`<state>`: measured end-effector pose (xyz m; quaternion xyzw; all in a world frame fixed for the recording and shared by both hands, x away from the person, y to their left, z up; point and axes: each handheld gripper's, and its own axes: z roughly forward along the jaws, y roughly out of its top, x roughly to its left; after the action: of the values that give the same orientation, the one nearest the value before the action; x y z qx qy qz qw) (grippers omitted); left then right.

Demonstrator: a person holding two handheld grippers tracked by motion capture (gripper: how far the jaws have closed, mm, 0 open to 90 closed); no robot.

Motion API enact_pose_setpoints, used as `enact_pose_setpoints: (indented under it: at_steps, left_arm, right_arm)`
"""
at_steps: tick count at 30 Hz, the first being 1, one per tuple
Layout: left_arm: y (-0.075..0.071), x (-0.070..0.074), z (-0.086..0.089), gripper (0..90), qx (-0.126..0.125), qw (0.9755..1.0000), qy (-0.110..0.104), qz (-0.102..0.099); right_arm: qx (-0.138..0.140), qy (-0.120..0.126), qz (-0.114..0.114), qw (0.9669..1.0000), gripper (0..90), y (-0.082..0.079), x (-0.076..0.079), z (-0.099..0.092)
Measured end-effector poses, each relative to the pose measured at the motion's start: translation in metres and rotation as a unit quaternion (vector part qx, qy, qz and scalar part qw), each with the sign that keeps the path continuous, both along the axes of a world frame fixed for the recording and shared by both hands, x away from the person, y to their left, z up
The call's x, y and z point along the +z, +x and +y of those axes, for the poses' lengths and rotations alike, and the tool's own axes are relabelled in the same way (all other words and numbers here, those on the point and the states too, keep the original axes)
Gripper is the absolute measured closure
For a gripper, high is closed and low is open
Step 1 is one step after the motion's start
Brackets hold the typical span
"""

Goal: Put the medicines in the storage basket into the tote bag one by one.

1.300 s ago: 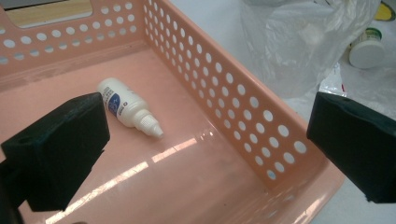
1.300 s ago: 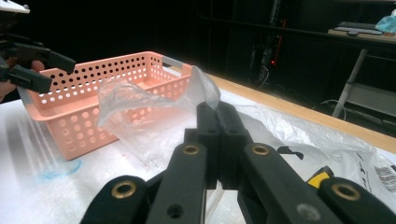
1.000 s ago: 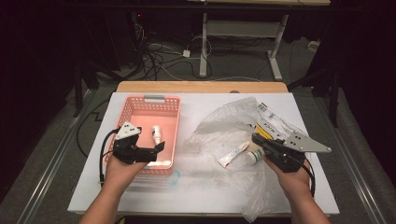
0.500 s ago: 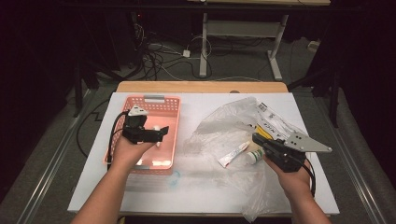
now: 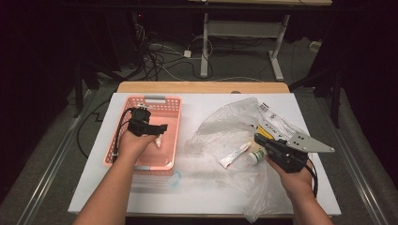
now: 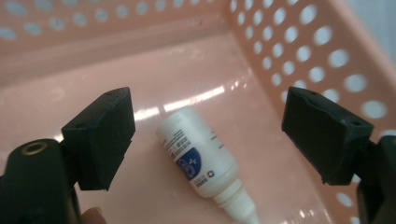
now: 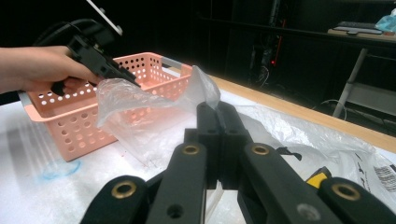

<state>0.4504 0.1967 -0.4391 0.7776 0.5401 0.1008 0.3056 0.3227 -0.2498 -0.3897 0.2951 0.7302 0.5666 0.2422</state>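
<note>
A small white dropper bottle [image 6: 196,158] lies on its side on the floor of the pink basket [image 6: 299,42]. My left gripper [image 6: 212,128] hangs over it with a jaw on each side. The jaws have just been closing, and both pads still stand apart from the bottle. From above, the left gripper [image 5: 157,127] is inside the basket [image 5: 112,145], just beyond the bottle [image 5: 158,140]. My right gripper [image 7: 218,121] is shut on an edge of the clear plastic bag [image 7: 140,102], which rises from its jaws. It rests at the table's right [image 5: 259,138].
On the crumpled bag [image 5: 225,124] lie a white tube [image 5: 234,154] and a small white bottle with a green cap [image 5: 256,157]. A labelled packet [image 5: 272,122] sits behind the right gripper. The basket [image 7: 74,116] stands at the white table's left.
My left gripper has moved away from the person, deeper into the basket and lower, to hang over the bottle. The right hand and the bag have stayed put.
</note>
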Motion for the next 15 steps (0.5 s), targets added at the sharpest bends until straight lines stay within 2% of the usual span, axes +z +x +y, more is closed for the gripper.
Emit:
enact_pose_setpoints:
  at_steps: [2, 6, 7, 15]
  left_arm:
    - [0.004, -0.005, 0.0, 18.9, 0.004, 0.9998, 0.003, 0.018]
    - [0.008, -0.011, -0.002, 23.7, 0.003, 0.9986, 0.023, 0.047]
    - [0.009, -0.012, -0.002, 25.2, 0.005, 0.9983, 0.022, 0.054]
    - [0.013, -0.015, -0.007, 36.5, 0.007, 0.9958, 0.036, 0.084]
  right_arm:
    - [0.0, 0.001, 0.0, 1.0, 90.0, 0.0, 0.0, 0.0]
    - [0.0, 0.001, 0.003, 1.0, 90.0, 0.0, 0.0, 0.0]
    - [0.0, 0.002, 0.003, 1.0, 90.0, 0.0, -0.001, -0.001]
    - [0.002, 0.001, 0.002, 1.0, 90.0, 0.001, -0.001, 0.0]
